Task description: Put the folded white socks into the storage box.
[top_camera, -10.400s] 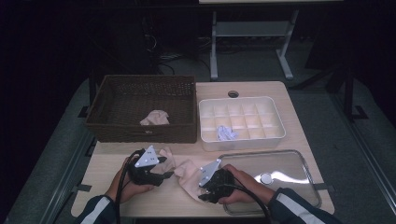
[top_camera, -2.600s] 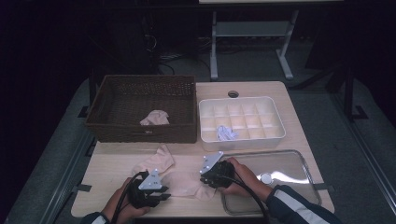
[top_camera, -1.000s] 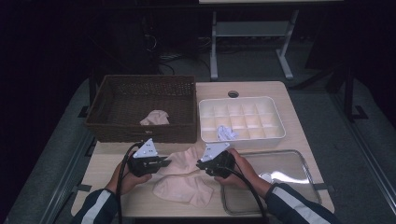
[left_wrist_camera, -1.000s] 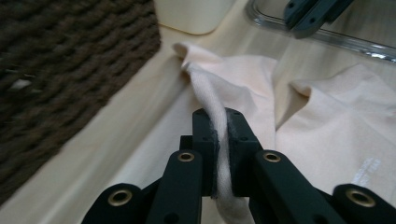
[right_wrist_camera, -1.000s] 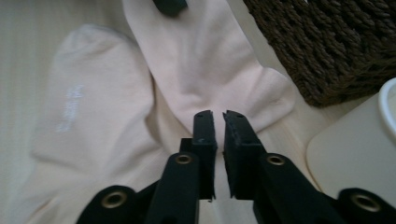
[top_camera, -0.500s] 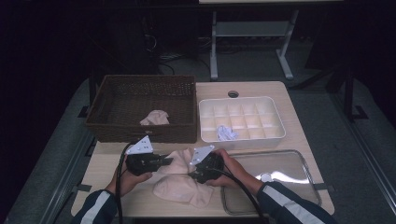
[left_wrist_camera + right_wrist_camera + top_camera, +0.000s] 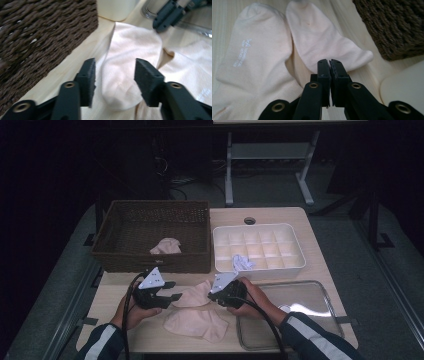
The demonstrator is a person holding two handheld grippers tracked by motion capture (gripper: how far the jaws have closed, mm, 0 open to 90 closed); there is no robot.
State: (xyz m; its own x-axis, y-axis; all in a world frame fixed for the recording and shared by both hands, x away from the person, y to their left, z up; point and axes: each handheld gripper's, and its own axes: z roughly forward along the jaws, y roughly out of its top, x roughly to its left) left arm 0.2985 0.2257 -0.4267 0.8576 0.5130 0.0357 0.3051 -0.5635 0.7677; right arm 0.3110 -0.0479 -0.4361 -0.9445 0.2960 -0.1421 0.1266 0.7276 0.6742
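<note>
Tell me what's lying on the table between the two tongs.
In the high view, a pale peach cotton sock lies on the table between the left tongs and the right tongs, above a second, flat one.

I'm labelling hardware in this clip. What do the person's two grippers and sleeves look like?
Both the left gripper and right gripper are black, each topped by a grey three-cornered plate and trailing a black cable. Their jaws carry flat black pads on arms with brass-coloured rivets. Sleeves are dark with a white stripe.
</note>
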